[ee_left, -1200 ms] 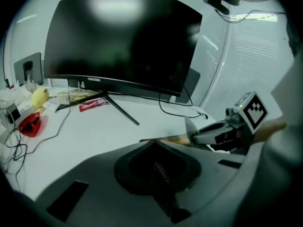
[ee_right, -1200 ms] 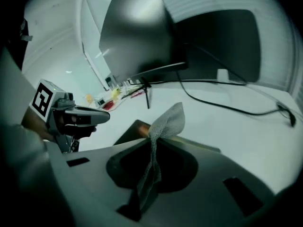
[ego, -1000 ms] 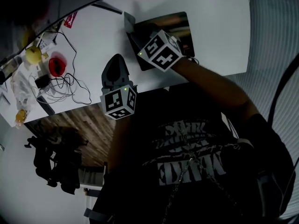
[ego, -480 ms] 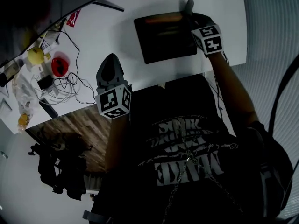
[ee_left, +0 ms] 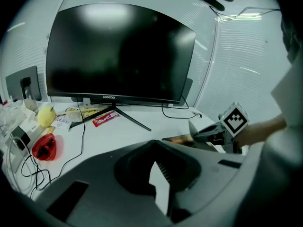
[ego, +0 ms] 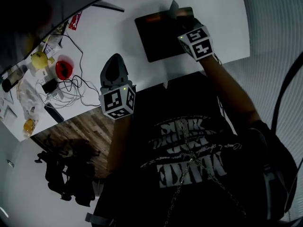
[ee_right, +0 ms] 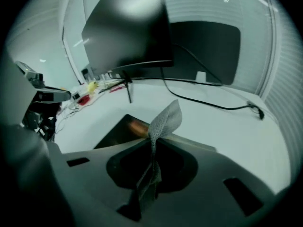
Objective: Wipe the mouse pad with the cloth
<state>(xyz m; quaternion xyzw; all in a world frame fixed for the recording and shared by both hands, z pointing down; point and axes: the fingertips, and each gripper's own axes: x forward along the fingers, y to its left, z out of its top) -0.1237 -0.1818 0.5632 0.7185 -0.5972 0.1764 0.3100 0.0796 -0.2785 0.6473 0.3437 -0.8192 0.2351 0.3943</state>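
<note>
The mouse pad (ego: 158,37), dark and square, lies on the white desk (ego: 109,32) right of centre, with an orange glint along its far edge.

Start at the far left of the desk. There you have a heap of clutter: a yellow lump (ego: 39,59), a tangle of black cables (ego: 71,86) and a red dish (ego: 63,69). In your left gripper view the red dish holds something small and dark; what it is cannot be made out.

Next comes your left gripper (ego: 114,60), over the near edge of the desk. Its jaws stand a little apart, with only bare desk showing through the gap, so it holds nothing. The pad sits to its right and farther off, clear of it. A dark monitor (ee_left: 118,51) stands at the back of the desk.

On the right, your right gripper (ego: 182,18) is over the pad's far right corner. Its jaws are nearly together and pinch the grey mesh cloth (ee_right: 163,122). A flap of the cloth sticks up past the tips, above the pad's far edge. Whether the cloth touches the pad cannot be told.
</note>
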